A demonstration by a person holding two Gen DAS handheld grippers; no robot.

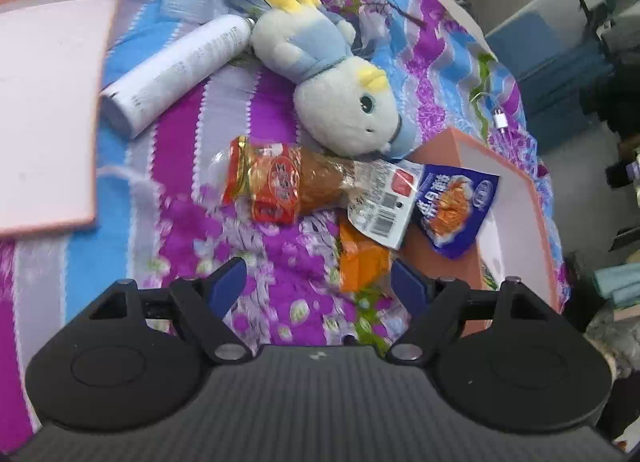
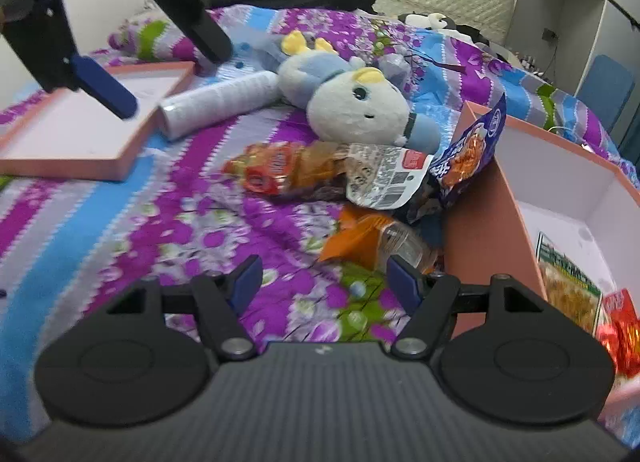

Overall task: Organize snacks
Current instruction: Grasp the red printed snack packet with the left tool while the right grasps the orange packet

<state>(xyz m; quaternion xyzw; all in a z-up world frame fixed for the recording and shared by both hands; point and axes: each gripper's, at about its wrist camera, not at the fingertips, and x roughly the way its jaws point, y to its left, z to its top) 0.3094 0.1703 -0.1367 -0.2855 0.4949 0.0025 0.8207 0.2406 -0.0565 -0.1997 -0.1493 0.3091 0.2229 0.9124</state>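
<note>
An orange snack packet (image 2: 360, 236) lies on the bed's floral quilt (image 2: 168, 222), just beside the pink box (image 2: 486, 222). A red-and-clear packet (image 2: 320, 174) sits behind it, and a blue packet (image 2: 468, 150) leans on the box wall. The right gripper (image 2: 324, 274) hovers with its fingers (image 2: 246, 276) spread wide, empty. The left gripper (image 1: 316, 278) is likewise wide open, holding nothing.

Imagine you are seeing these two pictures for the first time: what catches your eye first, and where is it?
First comes the white and blue plush toy, lying on its side in the middle of the purple flowered bedspread. Just in front of it spreads a heap of snack packets, with a blue snack packet propped over the rim of the pink box on the right. A white spray can lies to the toy's left.
</note>
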